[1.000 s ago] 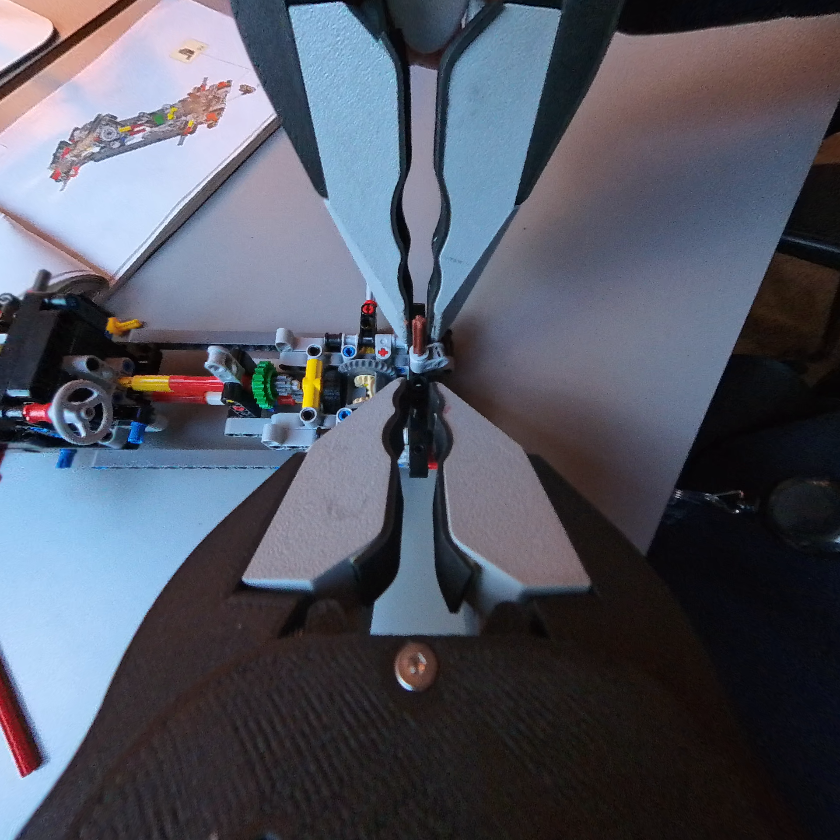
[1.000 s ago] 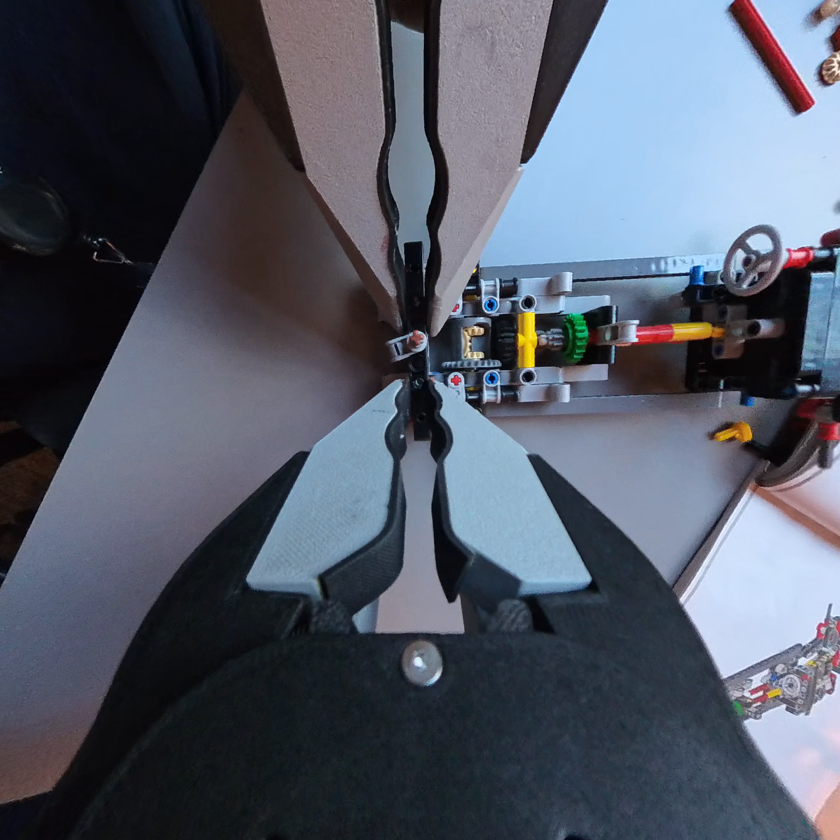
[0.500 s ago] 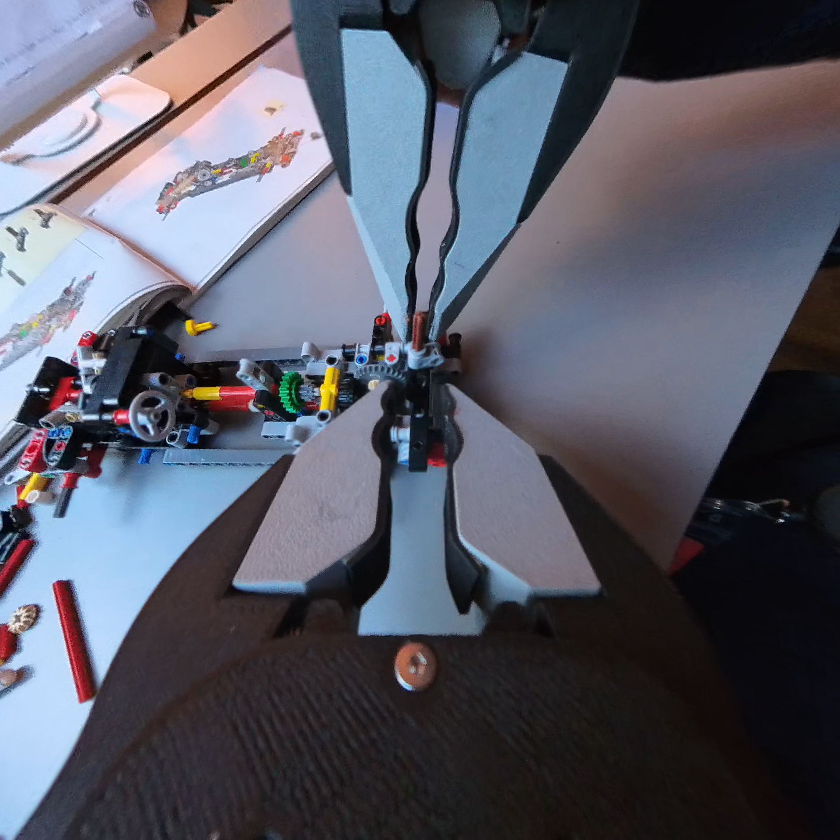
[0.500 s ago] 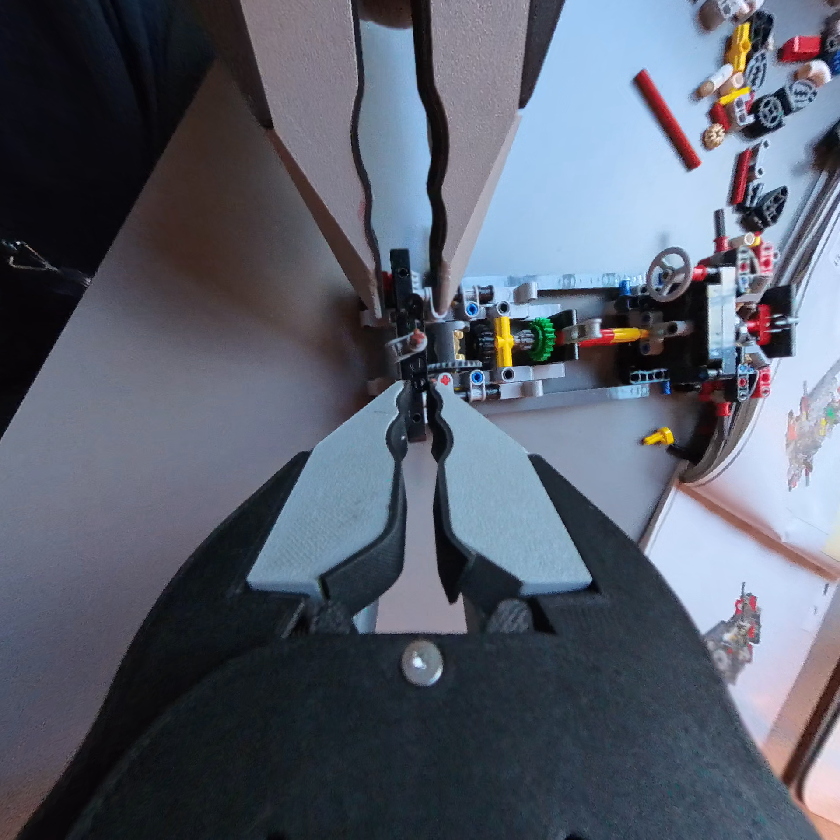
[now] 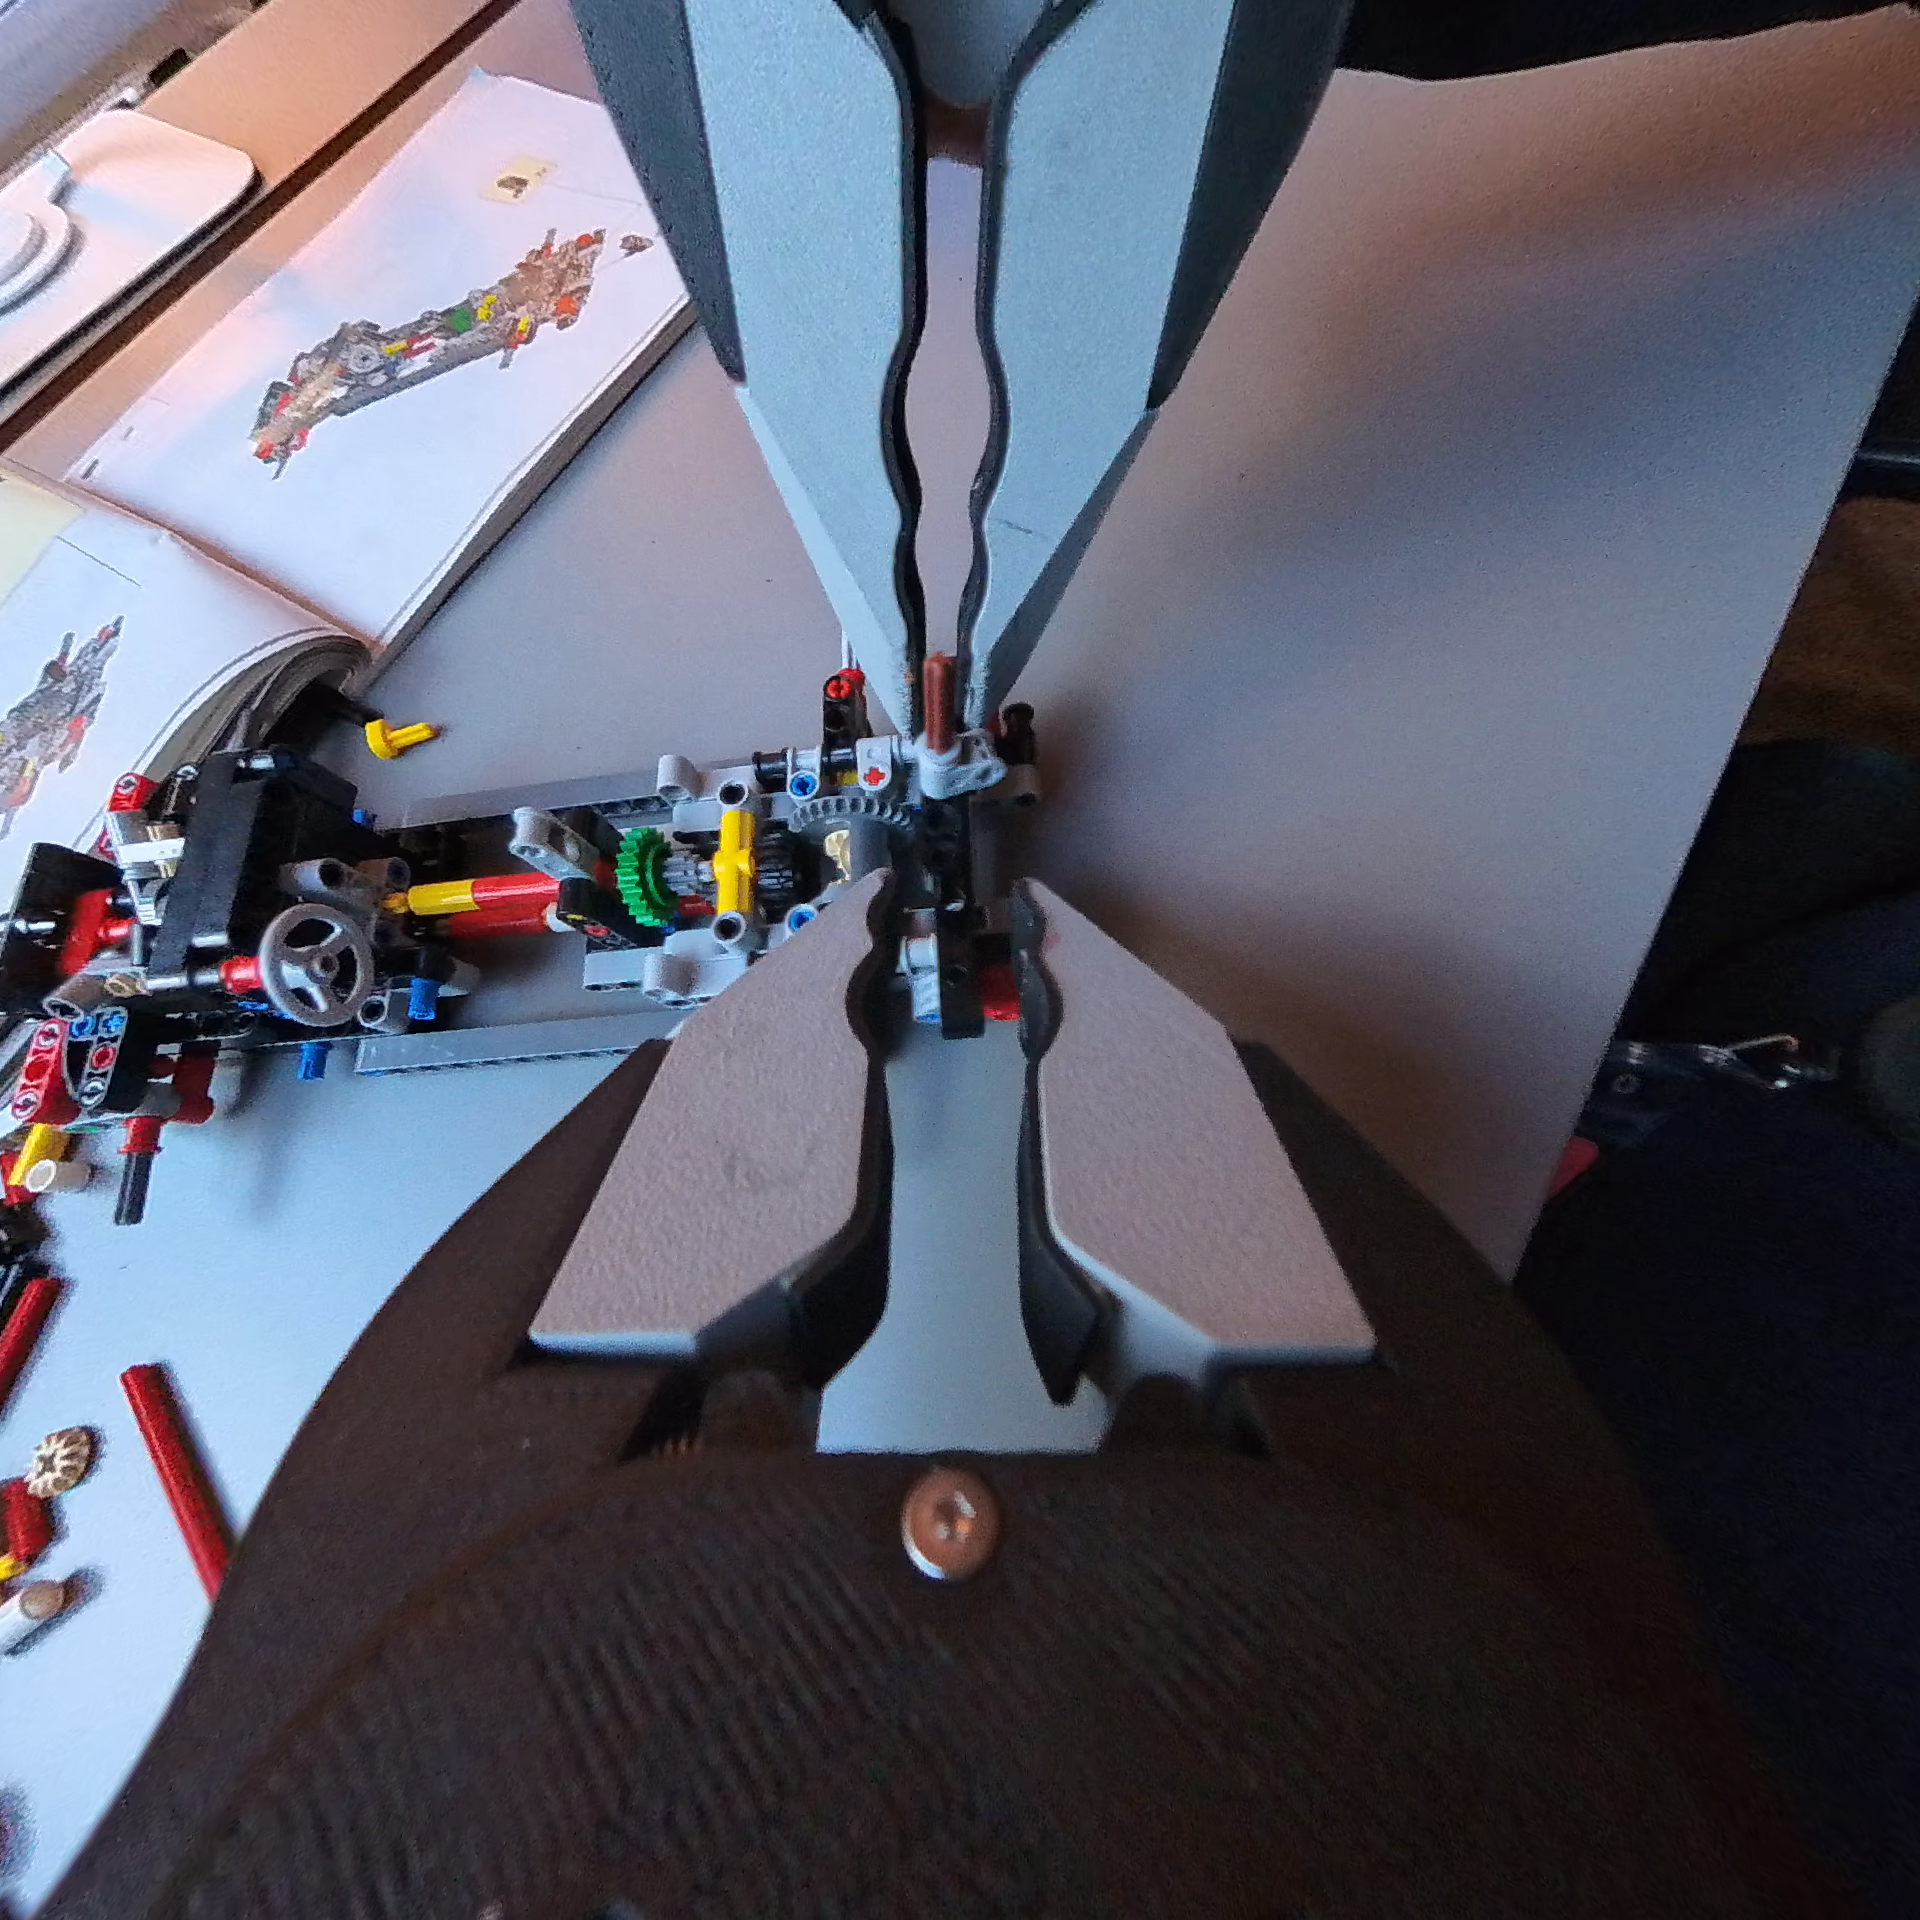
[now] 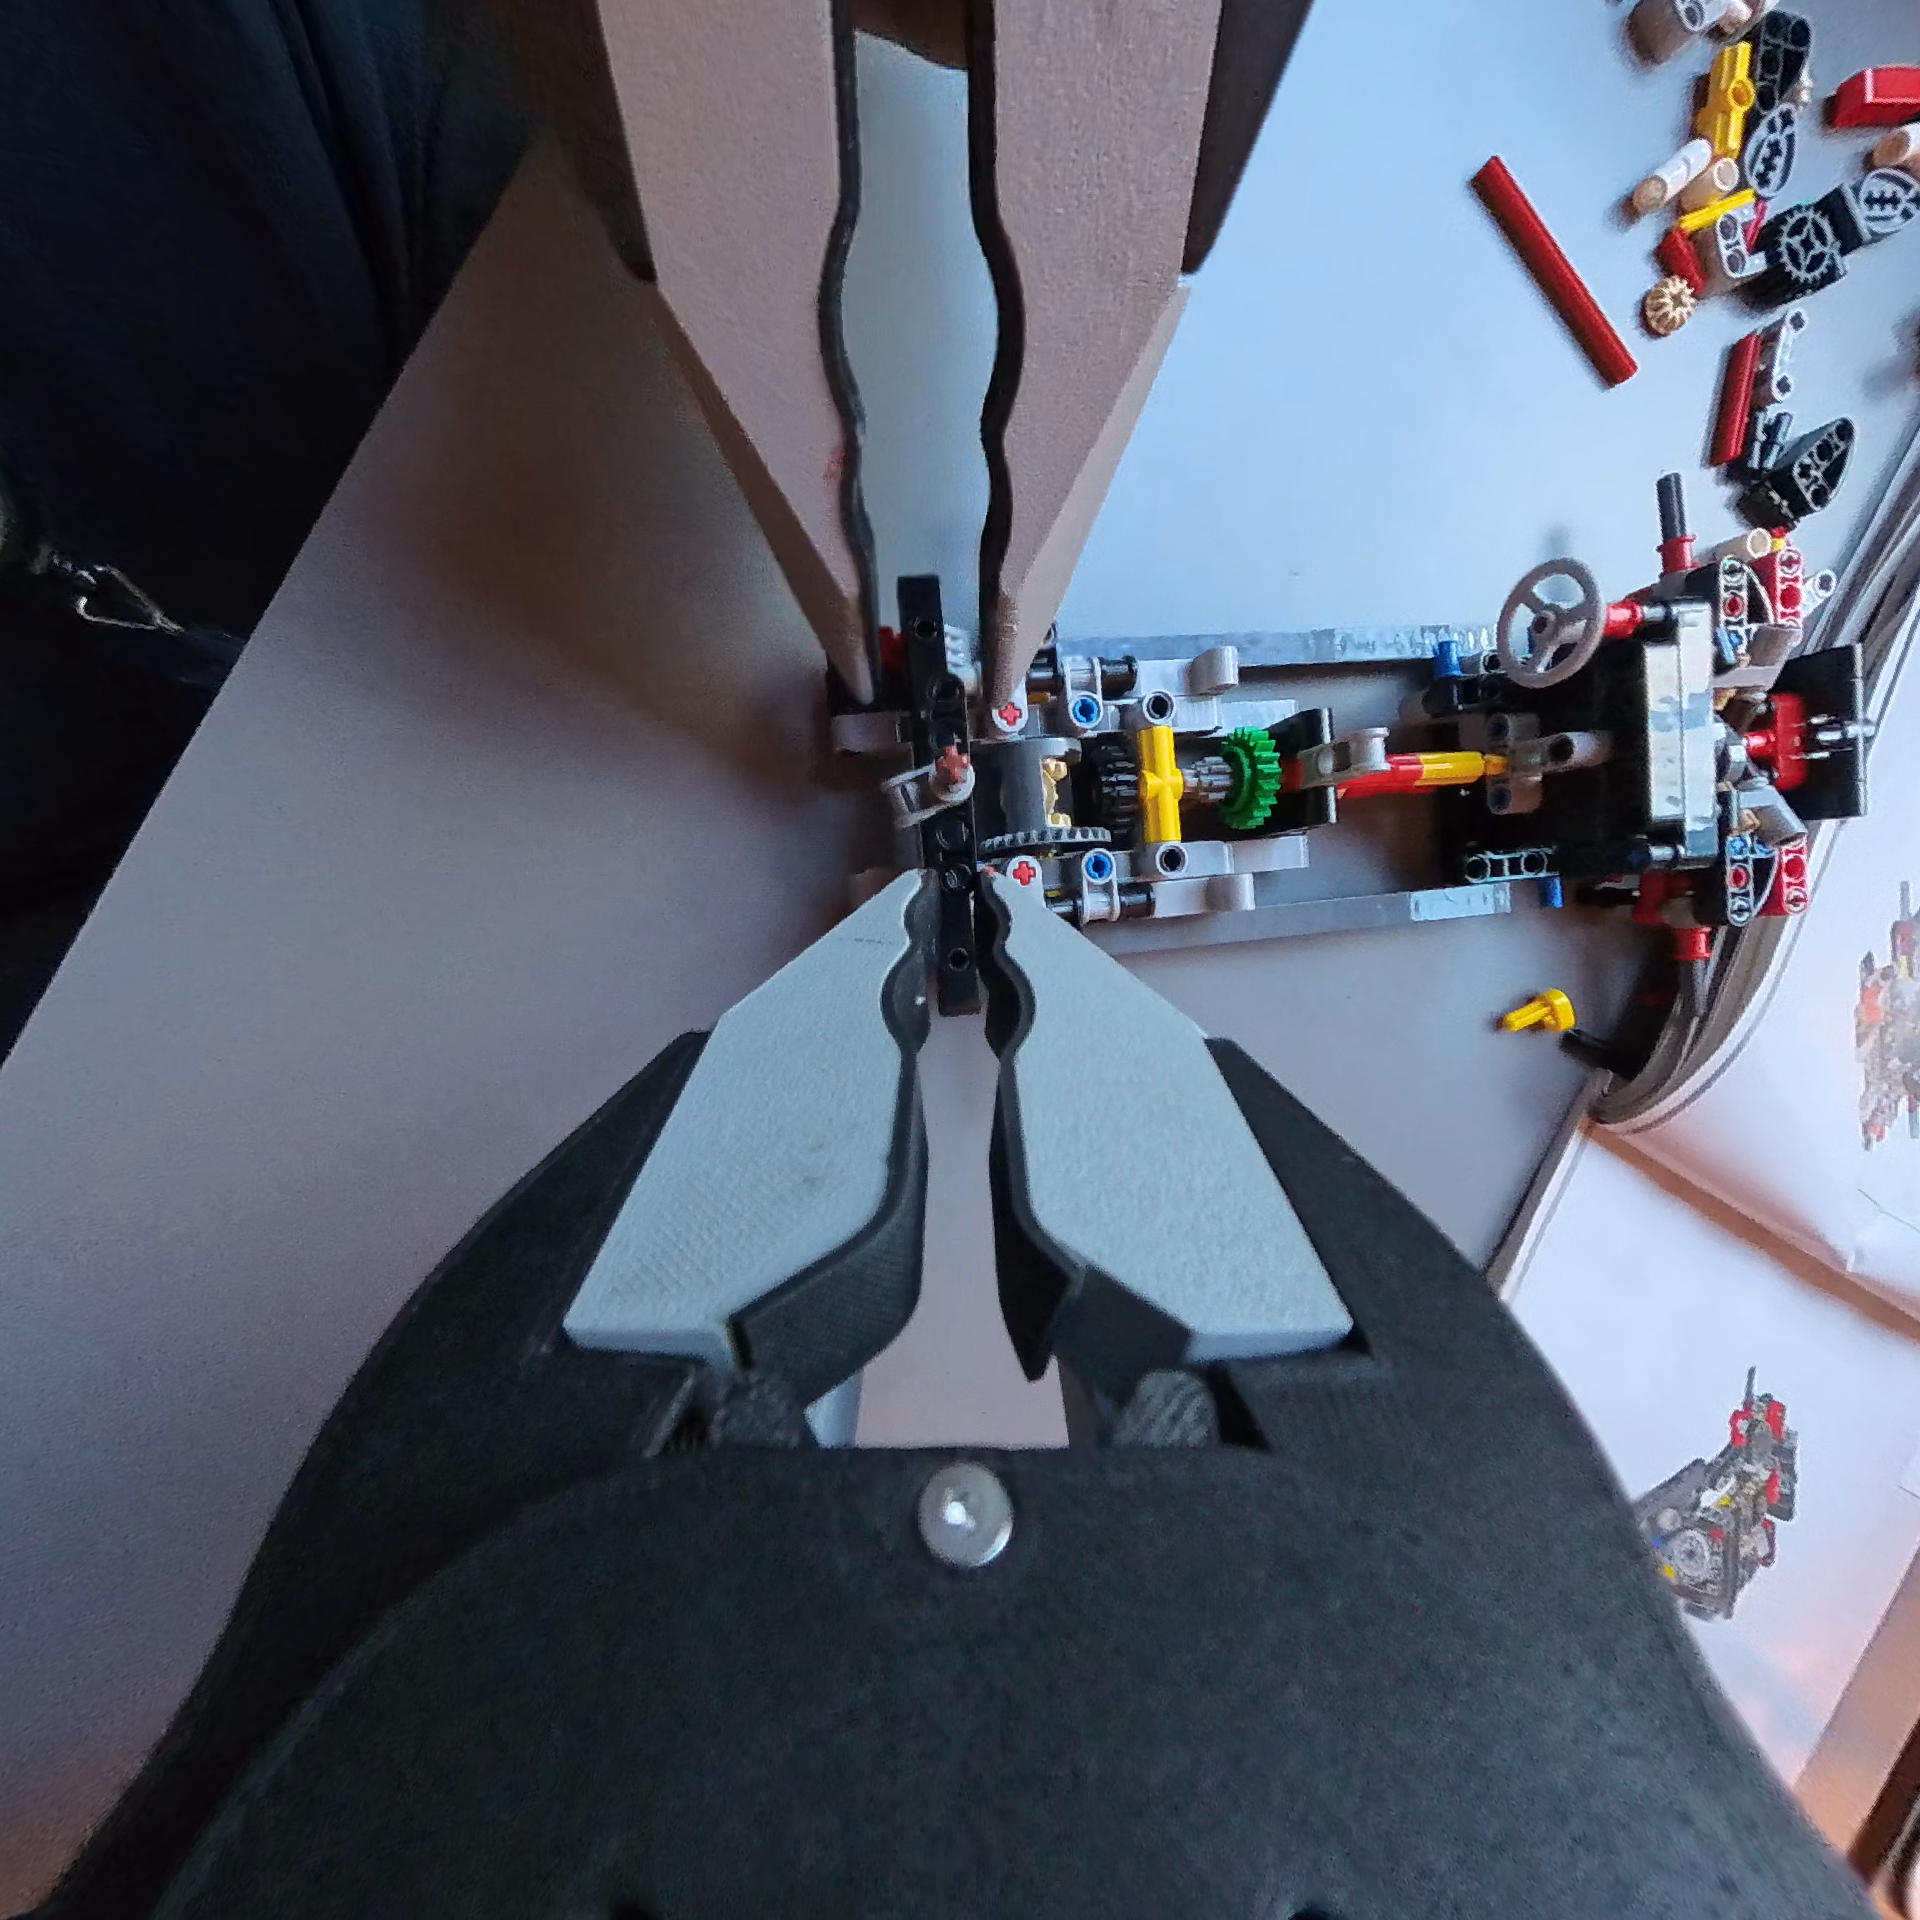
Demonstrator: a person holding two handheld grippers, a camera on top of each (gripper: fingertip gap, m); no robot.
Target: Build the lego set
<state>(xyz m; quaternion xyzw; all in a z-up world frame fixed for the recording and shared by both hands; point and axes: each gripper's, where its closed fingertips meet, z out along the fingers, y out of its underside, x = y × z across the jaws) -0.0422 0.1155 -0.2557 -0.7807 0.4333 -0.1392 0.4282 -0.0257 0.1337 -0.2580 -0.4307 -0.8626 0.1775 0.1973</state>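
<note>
A half-built brick-model chassis (image 5: 727, 862) with a green gear and a yellow cross piece lies on the grey table; it also shows in the right wrist view (image 6: 1195, 790). A black beam (image 6: 956, 956) runs across its near end. My right gripper (image 6: 954, 899) is shut on one end of this beam. My left gripper (image 5: 951, 904) is open around the other end (image 5: 961, 977), with gaps between the pads and the beam. Each gripper also shows in the other view, the left (image 6: 932, 681) and the right (image 5: 940, 707). A brown axle (image 5: 938, 701) stands in a grey connector (image 5: 956, 769) on the beam.
An open instruction booklet (image 5: 416, 343) lies beyond the model. A loose yellow pin (image 5: 397, 738), a long red axle (image 6: 1553, 270) and a pile of small parts (image 6: 1766, 156) lie on the table. The table edge (image 5: 1662, 831) runs close past the grippers. Only a small space, under 4 cm, lies between the two pairs of fingers. The loose yellow pin (image 5: 397, 738) sits 15 cm or so from the ends of my right fingers. My right wrist view (image 6: 1540, 1013) looks at it from another angle.
My left gripper's pads have come apart and let go of the black beam's end. My right gripper has stayed shut on the beam. The model has hardly moved.
</note>
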